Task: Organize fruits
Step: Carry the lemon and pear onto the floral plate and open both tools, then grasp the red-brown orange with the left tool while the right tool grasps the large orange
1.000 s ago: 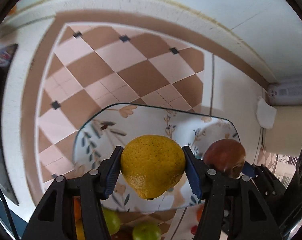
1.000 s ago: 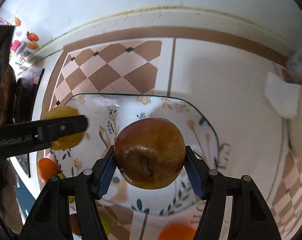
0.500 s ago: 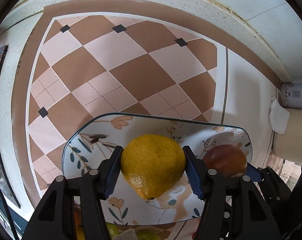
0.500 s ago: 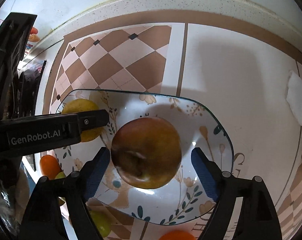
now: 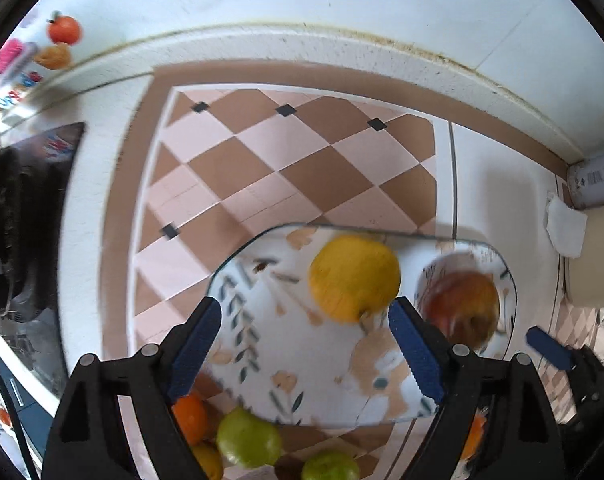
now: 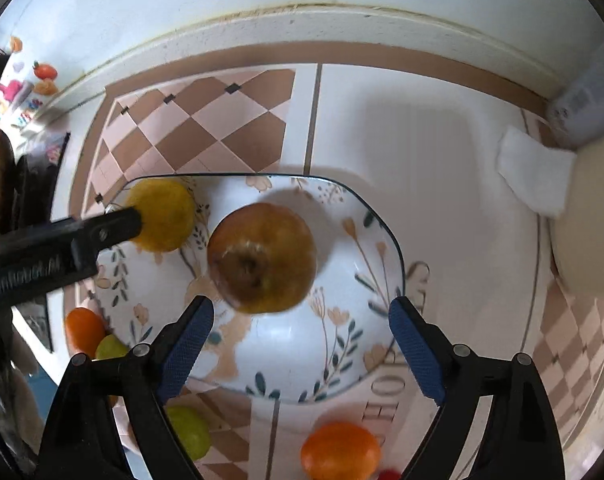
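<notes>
Both released, the left tool (image 5: 306, 344) and right tool (image 6: 302, 344) hover over the glossy floral plate (image 6: 366, 220) bearing a dimpled yellow lemon (image 5: 354, 278) beside a round russet apple (image 6: 261, 258).

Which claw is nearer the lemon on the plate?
Left. The left claw is open just behind the lemon; the right claw sits behind the apple, further off.
</notes>
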`<state>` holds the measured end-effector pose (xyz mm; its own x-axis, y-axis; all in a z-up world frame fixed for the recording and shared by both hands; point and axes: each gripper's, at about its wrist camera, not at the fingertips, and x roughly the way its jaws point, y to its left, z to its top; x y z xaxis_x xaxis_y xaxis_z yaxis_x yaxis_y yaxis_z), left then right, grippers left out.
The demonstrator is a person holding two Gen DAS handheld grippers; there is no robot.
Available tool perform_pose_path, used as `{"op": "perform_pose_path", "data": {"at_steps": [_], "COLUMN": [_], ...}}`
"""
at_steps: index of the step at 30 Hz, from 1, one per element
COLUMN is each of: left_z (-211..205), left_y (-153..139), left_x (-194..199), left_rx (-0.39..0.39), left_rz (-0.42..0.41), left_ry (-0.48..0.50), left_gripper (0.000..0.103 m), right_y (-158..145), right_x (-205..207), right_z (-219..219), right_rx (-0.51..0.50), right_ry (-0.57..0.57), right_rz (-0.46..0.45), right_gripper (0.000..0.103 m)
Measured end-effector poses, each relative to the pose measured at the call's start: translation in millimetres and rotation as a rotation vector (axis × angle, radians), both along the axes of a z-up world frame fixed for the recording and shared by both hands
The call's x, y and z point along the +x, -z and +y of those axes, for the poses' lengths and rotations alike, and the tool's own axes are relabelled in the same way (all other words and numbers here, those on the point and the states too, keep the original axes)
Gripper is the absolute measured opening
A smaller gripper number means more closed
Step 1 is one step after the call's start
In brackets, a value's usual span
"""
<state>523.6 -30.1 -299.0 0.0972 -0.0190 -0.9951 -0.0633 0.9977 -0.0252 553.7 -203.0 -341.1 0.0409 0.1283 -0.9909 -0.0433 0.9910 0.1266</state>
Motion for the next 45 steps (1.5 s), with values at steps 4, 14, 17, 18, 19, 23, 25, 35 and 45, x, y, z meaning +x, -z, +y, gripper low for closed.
{"op": "perform_pose_path", "data": {"at_steps": [4, 14, 17, 18, 19, 23, 25, 35, 45], "left_z": [4.4, 12.4, 11.5, 11.5, 11.8, 15.7, 17.1, 27.7, 33.4], "left_y": [-21.8, -78.4, -91.0, -95.4, -98.7, -117.5, -127.4, -167.4, -183.9], "left_x": [-31.0, -85.5, -101.5, -107.0, -110.8, -128.5, -136.8, -168.3, -190.4], "left_rx": [0.034, 0.046, 0.06, 0.06, 0.063, 0.064, 0.059, 0.03, -0.003], "left_rz": [-0.052, -0.193, -0.218, -0.23, -0.238, -0.281, -0.301, -0.373, -0.394], "left_ry": [-0.001, 0.05, 0.078, 0.082, 0.085, 0.089, 0.091, 0.089, 0.082], "left_gripper": [0.086, 0.086, 0.086, 0.086, 0.086, 0.086, 0.086, 0.086, 0.086], "right_y": [-23.2, -81.1, -97.6, -101.9, -109.7, -133.9, -144.2, -194.8, -214.0], "right_x": [-22.4, -87.5, -104.1, -106.6, -112.5, -132.3, -140.4, -179.1, -195.8], "right_z": [-5.3, -6.6, -2.5, -1.7, -1.3, 1.5, 2.0, 4.0, 8.7], "right_rx": [-0.034, -0.044, -0.041, -0.038, -0.033, -0.016, -0.01, 0.009, 0.046], "right_ry": [0.017, 0.061, 0.065, 0.069, 0.073, 0.079, 0.081, 0.085, 0.093], "right_rz": [-0.04, -0.119, -0.148, -0.155, -0.166, -0.201, -0.218, -0.296, -0.325], "right_gripper": [0.092, 0.092, 0.092, 0.092, 0.092, 0.092, 0.092, 0.092, 0.092]}}
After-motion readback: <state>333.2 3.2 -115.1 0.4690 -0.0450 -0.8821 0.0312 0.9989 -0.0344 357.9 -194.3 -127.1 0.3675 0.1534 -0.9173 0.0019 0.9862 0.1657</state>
